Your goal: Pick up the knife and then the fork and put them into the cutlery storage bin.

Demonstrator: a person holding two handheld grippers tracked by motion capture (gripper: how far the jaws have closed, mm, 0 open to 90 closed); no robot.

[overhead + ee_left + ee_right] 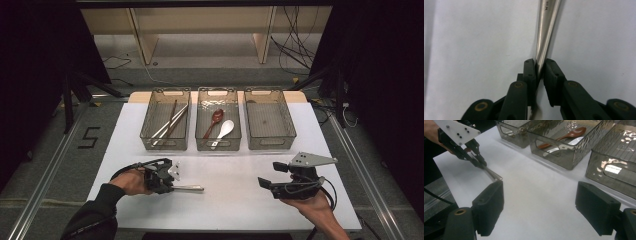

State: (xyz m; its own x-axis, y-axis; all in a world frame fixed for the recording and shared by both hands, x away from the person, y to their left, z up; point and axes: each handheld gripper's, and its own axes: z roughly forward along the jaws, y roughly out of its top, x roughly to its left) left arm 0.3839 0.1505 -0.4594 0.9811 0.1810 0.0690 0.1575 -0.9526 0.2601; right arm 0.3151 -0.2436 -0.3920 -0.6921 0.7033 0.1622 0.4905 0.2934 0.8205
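In the high view, the left gripper (176, 181) sits low over the white bench (235, 200) at its near left, jaws closed on one end of a metal utensil handle (189, 188) that lies flat on the bench and points to the right. The right gripper (266, 176) is held above the bench's near right, well apart from the handle, jaws spread wide with nothing between them. Three clear bins stand in a row at the far side: the left bin (148, 140) holds chopsticks (170, 123), the middle bin (202, 142) a red spoon (214, 121) and a white spoon (224, 131), and the right bin (290, 131) nothing visible.

In the left gripper view, the two black jaws pinch the metal utensil handle (546, 30) close to its end; the rest runs up and away over the white bench (474, 50).

In the right gripper view, the jaws stand far apart over the bench (536, 202). Beyond them, the left gripper (482, 164) clamps the handle (494, 175), whose free end rests on the bench, and the red spoon (566, 135) lies in the middle bin (564, 152).
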